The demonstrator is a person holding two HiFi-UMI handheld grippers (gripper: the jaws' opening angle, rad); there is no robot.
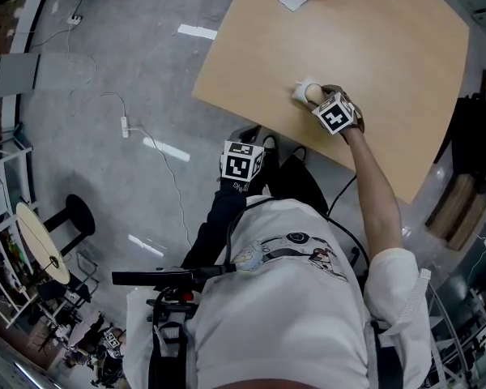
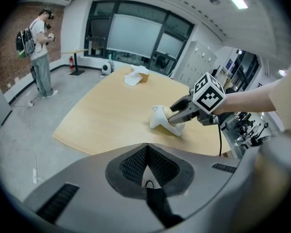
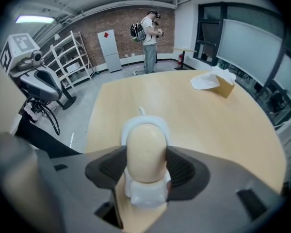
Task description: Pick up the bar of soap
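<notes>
soap count: 1 beige bar of soap (image 3: 145,149)
soap place: lies in 1 white soap dish (image 3: 136,124), near the table (image 1: 373,47) edge closest to the person
right hand-held gripper (image 1: 317,97): jaws spread wide, bar of soap between them, pads right at its sides, bar resting in the dish
left hand-held gripper (image 2: 146,173): jaws closed together, nothing between them, held off the table beside its edge
hand-held gripper count: 2
other on table: 1 tissue box (image 3: 217,83), far end
background: 1 standing person (image 3: 149,33) with a backpack
</notes>
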